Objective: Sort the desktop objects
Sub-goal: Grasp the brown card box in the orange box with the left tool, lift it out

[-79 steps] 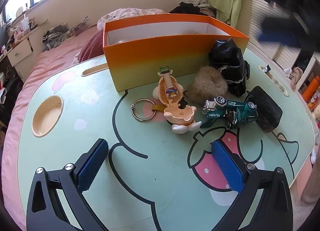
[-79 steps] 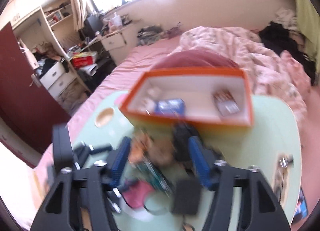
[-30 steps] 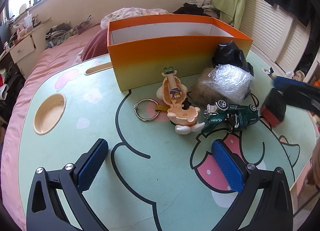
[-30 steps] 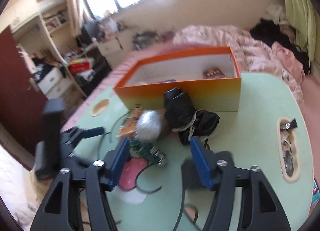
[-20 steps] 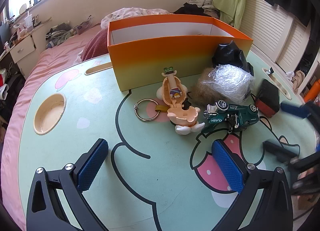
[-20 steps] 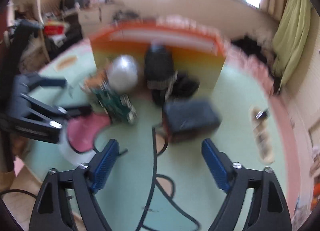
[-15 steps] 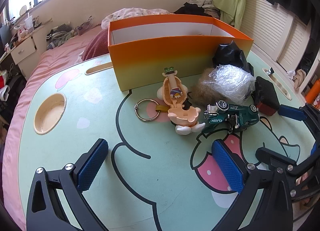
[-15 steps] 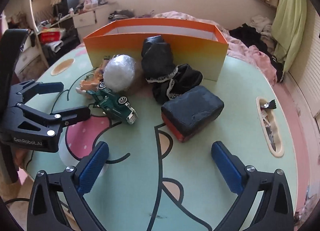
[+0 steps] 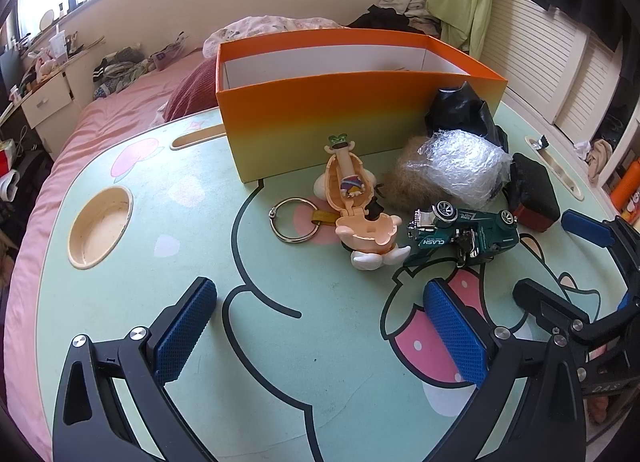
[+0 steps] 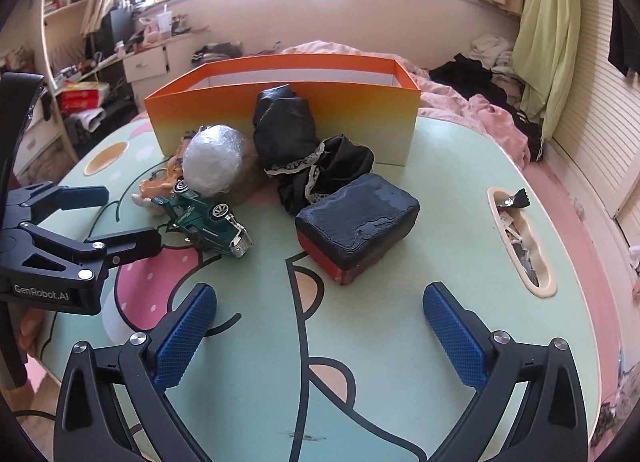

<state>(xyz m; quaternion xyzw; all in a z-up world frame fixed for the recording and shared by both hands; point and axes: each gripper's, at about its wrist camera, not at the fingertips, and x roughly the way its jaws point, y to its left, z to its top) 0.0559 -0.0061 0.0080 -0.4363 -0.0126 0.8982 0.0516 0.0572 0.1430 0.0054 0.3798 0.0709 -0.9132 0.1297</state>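
Green table; right tool wide open, empty

Each tool, the left tool and the right tool alike, has matte black angular arms with triangular cut-outs, silver round screws, blue cross-hatched pads, and white "GenRobot.AI" lettering on the left one's side.

- Table: pale green top with cartoon print.
- Orange box stands at the far side.
- Just before the box: black cloth, foil ball, peach toy figure, key ring.
- Nearer than these: green toy car, black block.
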